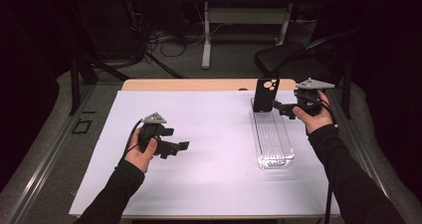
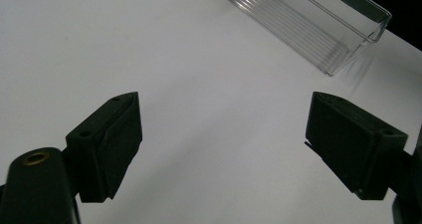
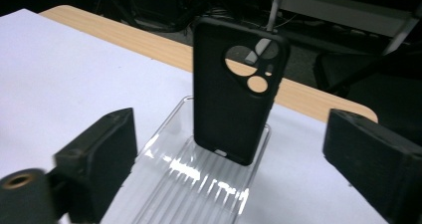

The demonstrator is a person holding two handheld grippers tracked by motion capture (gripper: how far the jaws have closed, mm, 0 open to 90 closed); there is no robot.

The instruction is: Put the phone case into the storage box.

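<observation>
A black phone case (image 1: 265, 94) with round camera cut-outs stands upright at the far end of a clear ribbed plastic tray (image 1: 272, 139). My right gripper (image 1: 278, 107) hovers just to the right of the case, open. In the right gripper view the case (image 3: 234, 99) rises from the tray (image 3: 199, 184) ahead of the wide-apart jaws, and neither pad touches it. My left gripper (image 1: 176, 140) is open over the white mat at the left, with nothing between its jaws. In the left gripper view the near end of the tray (image 2: 308, 25) lies beyond the left gripper (image 2: 221, 144).
A white mat (image 1: 209, 149) covers most of the wooden table (image 1: 199, 84), whose far edge shows as a bare strip. Behind the table are a dark chair (image 1: 278, 57), cables on the floor and a second table's legs (image 1: 206, 35).
</observation>
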